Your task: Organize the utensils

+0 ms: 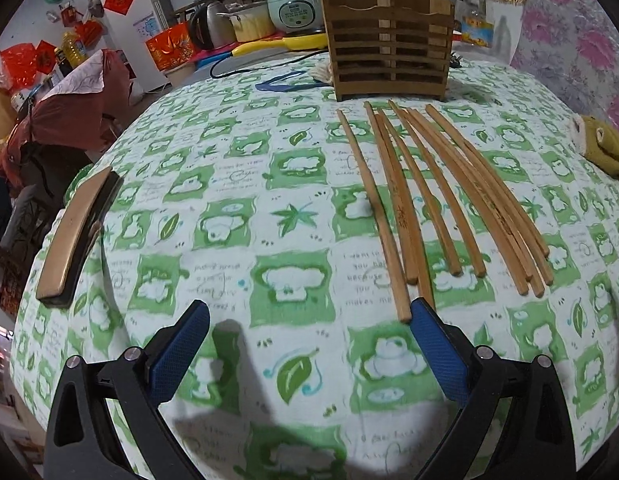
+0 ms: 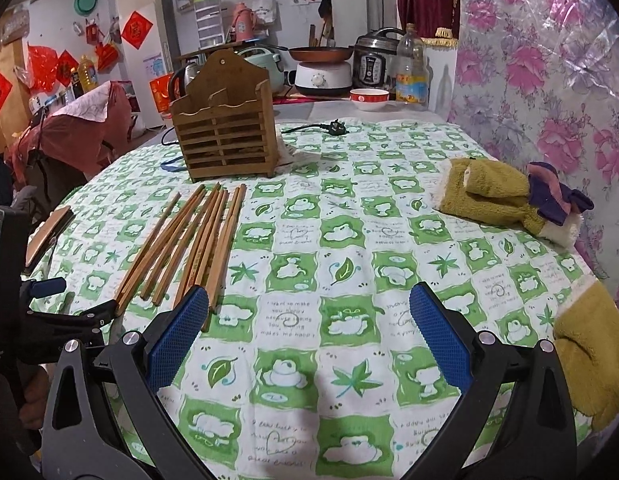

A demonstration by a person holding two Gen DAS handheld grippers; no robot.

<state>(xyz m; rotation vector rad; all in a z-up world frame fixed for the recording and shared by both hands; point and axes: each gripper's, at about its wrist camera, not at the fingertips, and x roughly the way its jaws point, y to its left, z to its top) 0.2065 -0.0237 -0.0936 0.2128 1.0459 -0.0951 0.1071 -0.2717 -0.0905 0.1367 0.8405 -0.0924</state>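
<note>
Nothing picked up yet. Both my tools are spread wide and empty: left tool [image 1: 309, 344], right tool [image 2: 309, 332]. Wooden chopsticks [image 1: 437, 200] lie fanned on the worktop [image 1: 229, 240] at abt 1 o'clock from my left tool, w/ the slatted wooden holder [image 1: 389, 48] just beyond them. Next, I think: close on one chopstick near its end, then carry it to the holder.

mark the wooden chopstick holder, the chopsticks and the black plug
wooden chopstick holder [image 2: 225, 140], right wrist view, slatted front face.
chopsticks [image 1: 433, 192], left wrist view, mid-shaft of one stick in the row.
black plug [image 2: 336, 127], right wrist view, plug body at the cord's end.
</note>
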